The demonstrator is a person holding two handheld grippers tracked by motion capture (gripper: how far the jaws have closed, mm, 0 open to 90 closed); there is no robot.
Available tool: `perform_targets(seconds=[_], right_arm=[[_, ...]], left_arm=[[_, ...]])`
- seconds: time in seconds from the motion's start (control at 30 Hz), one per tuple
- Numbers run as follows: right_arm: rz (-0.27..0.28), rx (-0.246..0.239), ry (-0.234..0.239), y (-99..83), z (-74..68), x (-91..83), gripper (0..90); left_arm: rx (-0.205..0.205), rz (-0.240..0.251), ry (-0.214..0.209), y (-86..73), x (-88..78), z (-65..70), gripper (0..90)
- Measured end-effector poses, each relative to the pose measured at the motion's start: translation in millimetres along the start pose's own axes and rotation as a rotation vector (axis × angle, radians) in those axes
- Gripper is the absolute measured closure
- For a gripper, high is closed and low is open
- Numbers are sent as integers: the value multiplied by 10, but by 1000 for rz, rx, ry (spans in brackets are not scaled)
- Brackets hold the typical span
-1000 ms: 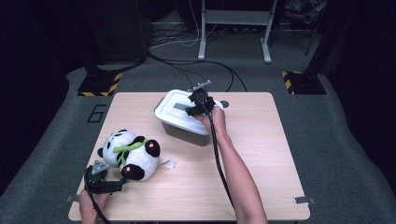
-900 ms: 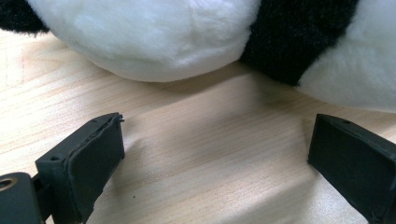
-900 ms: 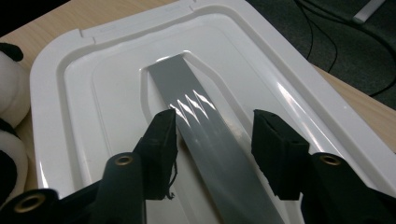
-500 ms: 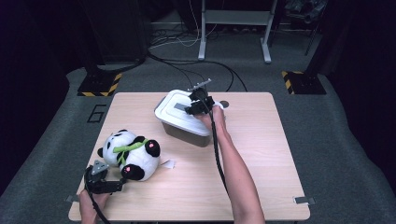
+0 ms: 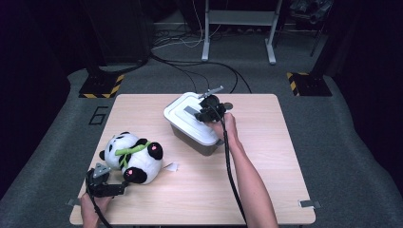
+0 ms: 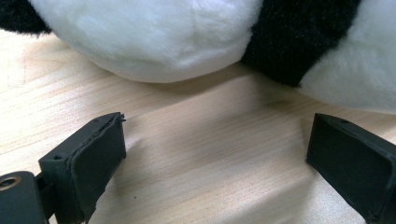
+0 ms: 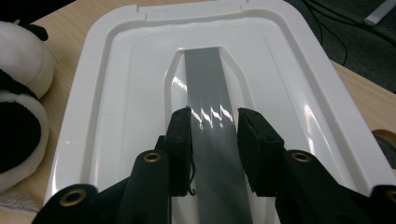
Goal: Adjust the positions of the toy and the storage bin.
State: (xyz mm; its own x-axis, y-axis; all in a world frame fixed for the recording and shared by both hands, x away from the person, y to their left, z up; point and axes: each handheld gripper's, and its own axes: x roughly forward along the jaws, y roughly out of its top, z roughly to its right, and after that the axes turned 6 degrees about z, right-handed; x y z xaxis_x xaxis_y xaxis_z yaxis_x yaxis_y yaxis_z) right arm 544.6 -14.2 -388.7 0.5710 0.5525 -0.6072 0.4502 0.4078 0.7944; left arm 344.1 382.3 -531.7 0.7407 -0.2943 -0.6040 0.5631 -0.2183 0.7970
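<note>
A grey box (image 5: 196, 144) with a white lid (image 5: 183, 118) stands at the table's middle back. My right gripper (image 5: 203, 113) is down on the lid (image 7: 116, 93). Its jaws have just been closing and its pads now press both edges of the lid's grey handle strip (image 7: 208, 79), which lies between them (image 7: 215, 123). A black-and-white panda plush (image 5: 133, 156) lies at the front left. My left gripper (image 5: 119, 188) rests on the table just in front of it, open (image 6: 215, 140), with bare wood between the jaws and the plush (image 6: 163, 42) beyond them.
The wooden table (image 5: 271, 161) has free room on its right half and along the front. A small white tag (image 5: 171, 166) lies beside the plush. Behind the table are floor cables (image 5: 190, 66) and a metal stand (image 5: 237, 28).
The right gripper has slid a little along the lid toward the person and its jaws have narrowed onto the handle strip. The left gripper and the plush have stayed put.
</note>
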Motion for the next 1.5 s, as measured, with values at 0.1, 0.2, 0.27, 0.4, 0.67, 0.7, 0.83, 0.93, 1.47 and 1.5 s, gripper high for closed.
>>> perform_targets(seconds=[0.1, 0.2, 0.27, 0.4, 0.67, 0.7, 0.83, 0.93, 1.47, 1.5], right_arm=[[11, 1, -13, -77, -15, -85, 667], [14, 28, -24, -142, -33, -167, 668], [11, 28, -33, -163, -47, -203, 668], [-5, 27, -30, -206, -61, -275, 669], [25, 39, -40, -344, -117, -408, 669], [27, 37, -40, -357, -122, -424, 668], [46, 39, -46, -418, -141, -474, 668], [45, 45, -56, -449, -170, -520, 668], [36, 25, -50, -539, -412, -645, 659], [31, 11, -42, -528, -402, -636, 655]], left_arm=[[0, 0, 0, 0, 0, 0, 40], [0, 0, 4, -1, -2, 0, 41], [-3, -3, 2, -2, -7, 3, 41], [-1, -3, 0, -6, -13, 8, 40], [-6, -2, 6, -11, -18, 10, 40], [-8, 4, 10, -14, -13, 11, 40], [-8, -2, 11, -11, -20, 6, 43], [-8, -4, 14, -10, -22, 3, 47], [-10, 1, 13, -8, -17, 5, 56], [-11, 1, 13, -9, -17, 5, 55]])
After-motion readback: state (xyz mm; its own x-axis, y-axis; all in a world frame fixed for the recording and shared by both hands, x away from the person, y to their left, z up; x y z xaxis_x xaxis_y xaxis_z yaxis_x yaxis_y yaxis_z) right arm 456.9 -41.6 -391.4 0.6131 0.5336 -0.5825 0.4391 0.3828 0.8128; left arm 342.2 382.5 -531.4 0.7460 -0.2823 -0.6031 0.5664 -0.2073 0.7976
